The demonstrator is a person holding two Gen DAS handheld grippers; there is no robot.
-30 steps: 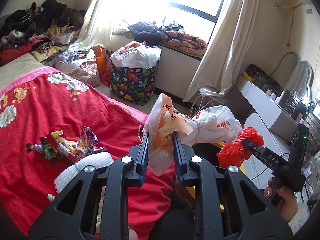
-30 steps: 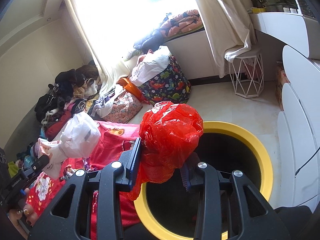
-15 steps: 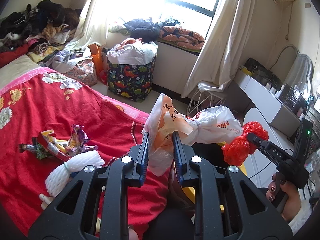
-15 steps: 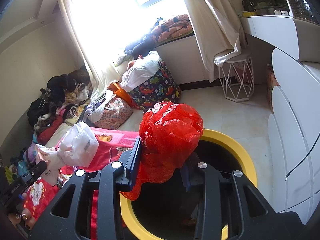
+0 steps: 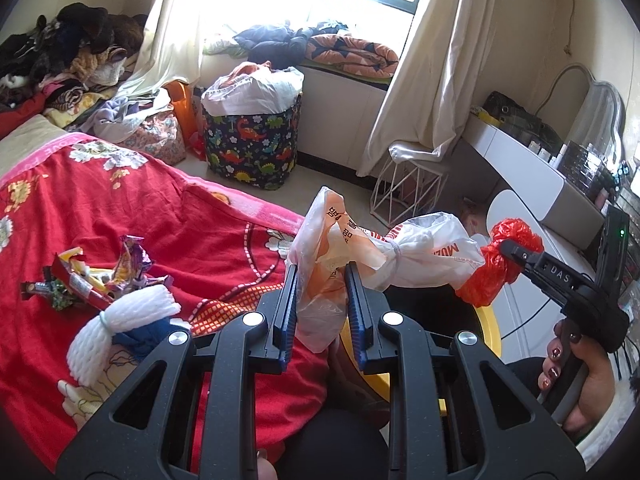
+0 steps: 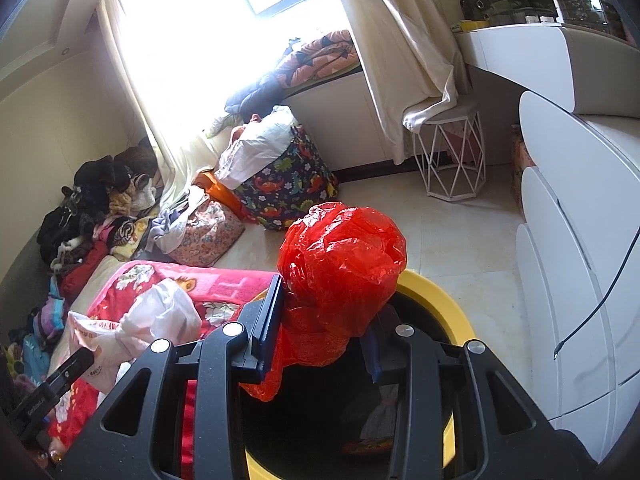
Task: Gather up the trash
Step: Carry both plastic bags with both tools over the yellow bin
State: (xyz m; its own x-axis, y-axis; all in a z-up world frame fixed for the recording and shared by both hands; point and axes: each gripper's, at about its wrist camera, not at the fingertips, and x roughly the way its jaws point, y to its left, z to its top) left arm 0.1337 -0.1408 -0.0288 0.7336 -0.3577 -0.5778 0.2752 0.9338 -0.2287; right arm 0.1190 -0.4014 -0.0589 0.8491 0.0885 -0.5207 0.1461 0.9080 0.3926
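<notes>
Gripping bags: left tool (image 5: 321, 309) white bag (image 5: 384, 256), right tool (image 6: 323, 342) red bag (image 6: 340, 264).

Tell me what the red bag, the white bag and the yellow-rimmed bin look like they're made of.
Red bag: thin plastic film, glossy; it crinkles sharply and catches highlights.
White bag: thin plastic too, semi-translucent with red print, knotted in the middle and softly creased.
Yellow-rimmed bin: probably rigid moulded plastic, since the rim is smooth and evenly coloured; its dark inside may be a liner, hard to tell.
</notes>
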